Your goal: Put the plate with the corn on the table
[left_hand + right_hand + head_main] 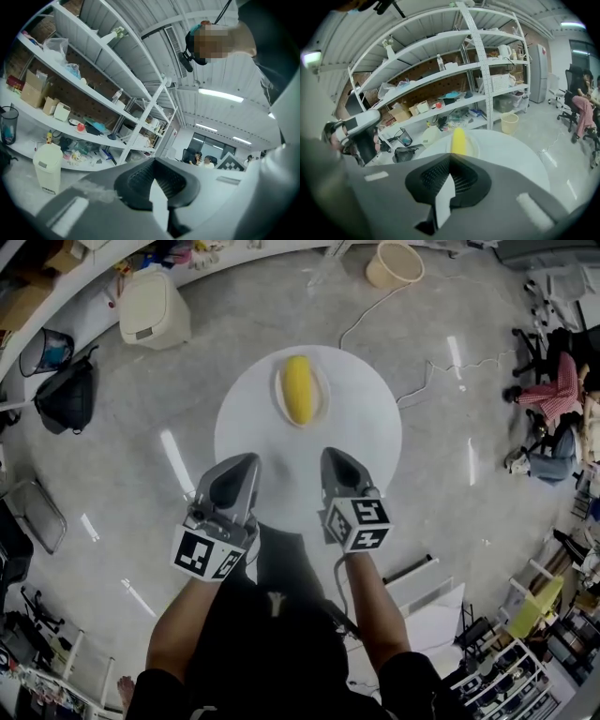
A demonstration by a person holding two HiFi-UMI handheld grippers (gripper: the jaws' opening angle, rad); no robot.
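A yellow corn cob (298, 388) lies on a small pale plate (323, 397), which rests on the far half of the round white table (366, 432). My left gripper (246, 463) and right gripper (334, 457) hover side by side over the table's near edge, both shut with nothing in them and well short of the plate. The right gripper view looks past the closed right gripper (450, 157) to the corn cob (458, 139), the plate (473, 148) and the table (513, 157). The left gripper (154, 162) points up at shelves and ceiling, so neither table nor plate shows there.
A white lidded bin (153, 306), a black bag (67, 395) and a wire basket (44, 351) stand on the floor at the far left. A beige bucket (395, 263) and a cable (375, 307) lie beyond the table. A seated person (555, 390) is at the right; shelving (440, 70) lines the back.
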